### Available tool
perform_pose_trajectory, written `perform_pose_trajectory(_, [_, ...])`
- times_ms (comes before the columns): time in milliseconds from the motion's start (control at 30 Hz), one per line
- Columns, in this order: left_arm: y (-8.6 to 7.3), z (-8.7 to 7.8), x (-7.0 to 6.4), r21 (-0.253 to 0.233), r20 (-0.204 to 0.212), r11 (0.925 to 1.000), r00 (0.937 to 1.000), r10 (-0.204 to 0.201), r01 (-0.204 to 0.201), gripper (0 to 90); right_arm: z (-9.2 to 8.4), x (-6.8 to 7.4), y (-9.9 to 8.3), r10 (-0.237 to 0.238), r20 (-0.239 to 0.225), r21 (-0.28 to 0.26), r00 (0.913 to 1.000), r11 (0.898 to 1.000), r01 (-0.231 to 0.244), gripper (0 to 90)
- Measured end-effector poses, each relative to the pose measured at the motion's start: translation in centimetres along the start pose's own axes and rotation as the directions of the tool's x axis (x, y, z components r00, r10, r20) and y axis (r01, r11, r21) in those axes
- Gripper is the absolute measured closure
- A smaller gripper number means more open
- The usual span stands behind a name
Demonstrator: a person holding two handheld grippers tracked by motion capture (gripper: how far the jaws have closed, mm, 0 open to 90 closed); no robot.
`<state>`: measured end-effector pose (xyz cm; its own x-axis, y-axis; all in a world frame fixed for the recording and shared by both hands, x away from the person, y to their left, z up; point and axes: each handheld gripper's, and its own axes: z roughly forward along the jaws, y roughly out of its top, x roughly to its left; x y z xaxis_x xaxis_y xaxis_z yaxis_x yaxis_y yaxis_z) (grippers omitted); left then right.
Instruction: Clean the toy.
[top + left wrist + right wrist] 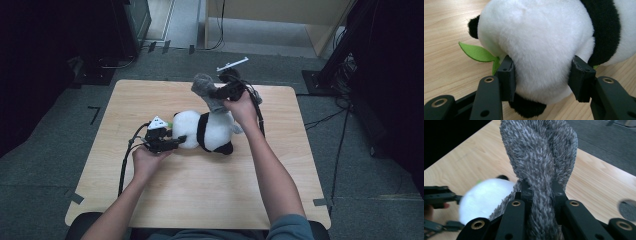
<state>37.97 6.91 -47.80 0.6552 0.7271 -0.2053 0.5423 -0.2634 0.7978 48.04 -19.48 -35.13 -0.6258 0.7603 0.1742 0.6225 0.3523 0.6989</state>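
A light wooden bench point(200, 190) with rounded corners stands on grey carpet point(47, 150), its two near corners marked by strips of dark tape on the floor. At 12 o'clock beyond it, pale wooden furniture point(320, 30) stands on a lighter strip of floor, with a black cable hanging down before it. Dark equipment and a black stand base point(320, 82) with tangled cables lie at 2 o'clock, another dark cabinet point(135, 22) at 11 o'clock.
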Motion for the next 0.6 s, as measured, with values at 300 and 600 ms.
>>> perform_pose_trajectory(300, [0.0, 0.0, 0.0, 0.001, -0.001, 1.0, 1.0, 0.0, 0.0, 47.1, 4.9, 4.5, 1.3, -0.076, -0.056, 0.073, 0.9955, 0.994, 0.08, 79.0])
perform_pose_trajectory(600, [0.0, 0.0, 0.0, 0.004, 0.0, 0.9999, 0.9999, -0.013, 0.013, 47.2, 8.3, 5.4, 0.0, -0.078, -0.076, 0.133, 0.9941, 0.987, 0.088, 78.8])
